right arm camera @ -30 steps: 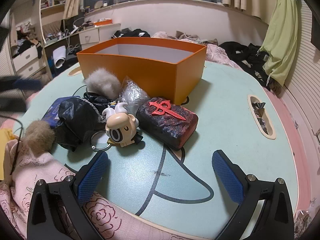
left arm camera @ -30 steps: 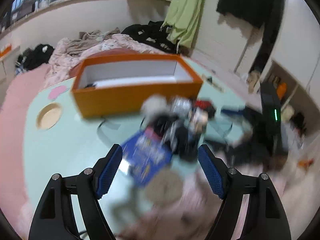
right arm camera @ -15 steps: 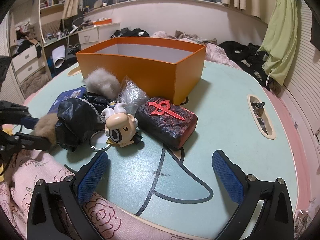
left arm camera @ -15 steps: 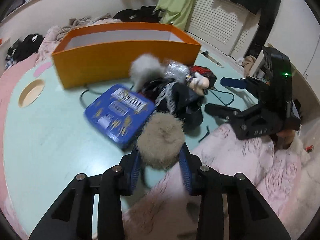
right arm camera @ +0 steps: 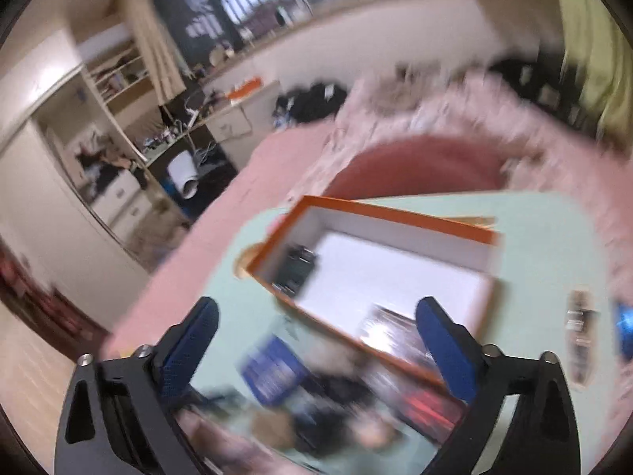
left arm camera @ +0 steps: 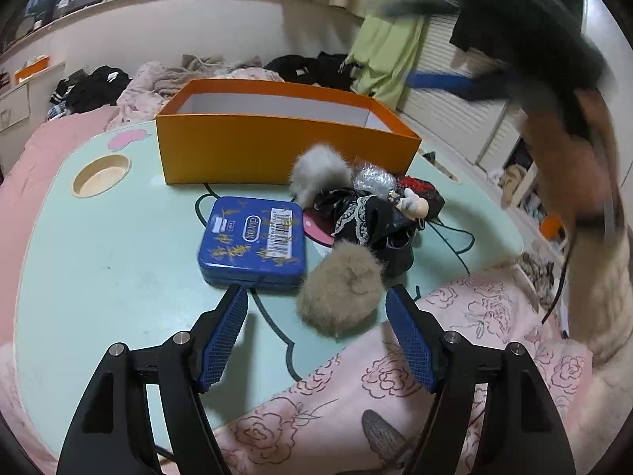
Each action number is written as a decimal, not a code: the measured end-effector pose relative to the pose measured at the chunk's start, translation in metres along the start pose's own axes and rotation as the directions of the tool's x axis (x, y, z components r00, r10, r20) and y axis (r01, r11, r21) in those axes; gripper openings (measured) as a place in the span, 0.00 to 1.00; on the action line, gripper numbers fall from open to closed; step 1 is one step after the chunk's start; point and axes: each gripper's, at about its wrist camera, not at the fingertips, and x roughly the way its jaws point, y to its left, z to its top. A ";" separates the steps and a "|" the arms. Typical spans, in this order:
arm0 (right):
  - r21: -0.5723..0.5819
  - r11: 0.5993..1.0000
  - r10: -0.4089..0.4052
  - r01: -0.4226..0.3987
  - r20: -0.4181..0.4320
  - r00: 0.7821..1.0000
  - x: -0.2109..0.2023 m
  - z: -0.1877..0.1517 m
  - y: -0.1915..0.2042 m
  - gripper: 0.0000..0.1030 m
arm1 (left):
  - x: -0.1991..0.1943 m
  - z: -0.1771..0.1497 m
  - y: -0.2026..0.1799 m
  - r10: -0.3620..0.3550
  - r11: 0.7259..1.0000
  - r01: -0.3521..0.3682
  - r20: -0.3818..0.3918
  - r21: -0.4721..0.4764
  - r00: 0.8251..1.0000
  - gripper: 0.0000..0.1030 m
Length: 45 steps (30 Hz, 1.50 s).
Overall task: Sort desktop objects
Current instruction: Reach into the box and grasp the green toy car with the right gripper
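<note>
A pale green worktop (left arm camera: 99, 261) with a dark line drawing on it, edged by pink rose-patterned bedding (left arm camera: 455, 356).

Seen from the left wrist, the left gripper (left arm camera: 316, 316) points down at the near edge of the worktop. Its blue-padded jaws are opening. A tan fur pompom (left arm camera: 340, 289) lies on the worktop between the fingertips, closer to the right-hand pad; neither pad presses on it, so it is let go, not held.

Just beside the pompom, to the left, lies a blue square tin (left arm camera: 253, 243) with gold print and a barcode sticker. Behind the pompom is a heap: black lace-trimmed fabric (left arm camera: 372, 221), a small big-headed cartoon figure (left arm camera: 415, 206), a crinkled clear plastic bag (left arm camera: 374, 178), a dark red-marked block (left arm camera: 423, 188) and a grey fur pompom (left arm camera: 320, 172).

Behind the heap stands an open orange box (left arm camera: 277, 150) with a white inside.

The right gripper (right arm camera: 316, 332) is high over the worktop, its view heavily blurred. Its jaws are wide apart but closing, with nothing between them. Below it the orange box shows its white floor, with a dark item (right arm camera: 296, 269) in one corner, too blurred to name.
</note>
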 end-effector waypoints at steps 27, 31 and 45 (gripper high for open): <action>0.108 0.986 -0.083 0.125 -0.326 0.942 0.172 0.037 -0.005 0.09 | 0.006 -0.009 -0.003 0.000 1.000 0.000 0.038 -0.001 0.999 0.71; 0.128 0.989 -0.054 0.077 -0.170 0.984 0.126 0.043 -0.016 0.09 | 0.006 -0.010 -0.002 -0.003 1.000 0.003 0.041 -0.007 0.999 0.71; 0.083 0.992 0.088 -0.091 0.029 0.996 0.000 0.008 -0.007 0.08 | 0.009 -0.009 0.001 -0.001 1.000 0.002 0.046 -0.014 0.999 0.71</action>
